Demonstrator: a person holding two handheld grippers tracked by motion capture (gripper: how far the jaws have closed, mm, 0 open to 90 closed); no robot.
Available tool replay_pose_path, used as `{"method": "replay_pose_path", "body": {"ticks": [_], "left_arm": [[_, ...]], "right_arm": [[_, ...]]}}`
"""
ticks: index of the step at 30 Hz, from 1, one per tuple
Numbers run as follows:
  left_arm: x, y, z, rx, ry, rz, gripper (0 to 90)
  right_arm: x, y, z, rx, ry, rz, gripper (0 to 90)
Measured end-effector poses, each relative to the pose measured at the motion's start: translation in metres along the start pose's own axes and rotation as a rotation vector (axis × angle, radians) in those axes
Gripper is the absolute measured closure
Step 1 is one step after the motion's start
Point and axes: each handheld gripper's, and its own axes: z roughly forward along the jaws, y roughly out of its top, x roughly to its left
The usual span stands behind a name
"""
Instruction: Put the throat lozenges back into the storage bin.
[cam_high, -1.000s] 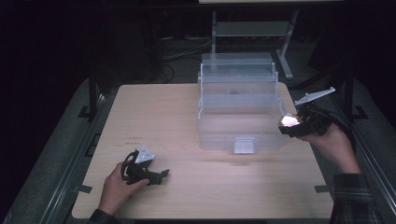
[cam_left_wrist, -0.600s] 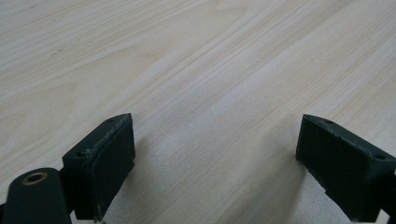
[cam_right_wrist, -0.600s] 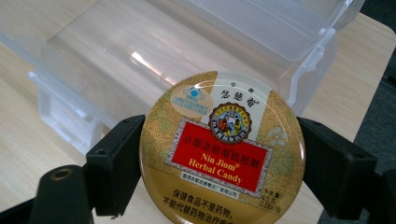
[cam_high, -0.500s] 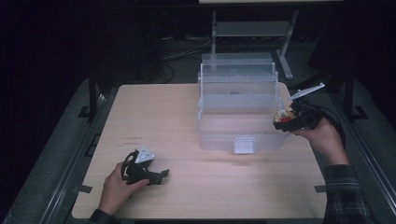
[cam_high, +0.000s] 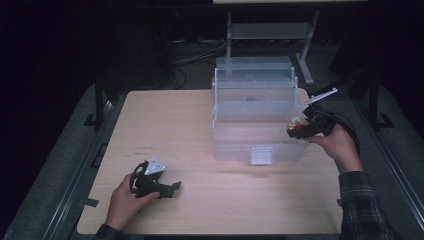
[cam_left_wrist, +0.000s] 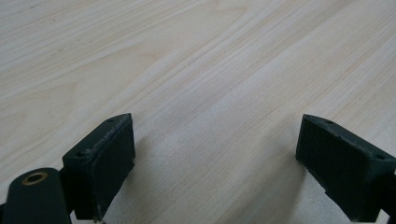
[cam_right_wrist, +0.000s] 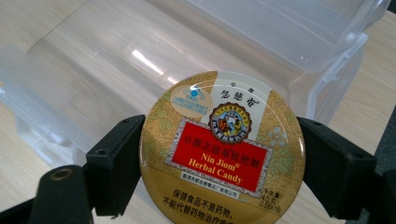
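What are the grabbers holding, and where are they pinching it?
The right gripper holds a round candy tin, its fingers pinching opposite sides of the rim. The left gripper is open and holds nothing.

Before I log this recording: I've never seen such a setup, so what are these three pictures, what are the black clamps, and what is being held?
A person sits at a wooden table and holds a two-jaw clamp tool in each hand. The high view looks down from above the person's side. The other two pictures come from small cameras riding on each tool, looking along its black jaws.

The left hand-held gripper rests low on the near left of the table, jaws apart, with bare wood between them in its own view.

The right hand-held gripper is shut on a round gold tin with a red label reading Nin Jiom Herbal Candy. It is held at the right side of a clear plastic storage box with stepped tiers, which stands on the table.
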Motion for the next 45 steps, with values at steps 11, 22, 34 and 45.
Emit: {"method": "replay_pose_path", "body": {"ticks": [11,22,34,45], "left_arm": [[0.000,0.000,0.000,0.000,0.000,0.000,11.0],[0.000,0.000,0.000,0.000,0.000,0.000,11.0],[0.000,0.000,0.000,0.000,0.000,0.000,10.9],[0.000,0.000,0.000,0.000,0.001,0.002,10.9]], "right_arm": [[0.000,0.002,0.005,0.011,-0.001,0.003,19.5],[-0.003,0.000,0.008,0.021,-0.001,0.003,18.9],[-0.002,-0.001,-0.003,-0.002,0.001,0.009,18.8],[0.002,-0.012,-0.019,-0.027,-0.020,0.009,8.6]]}}
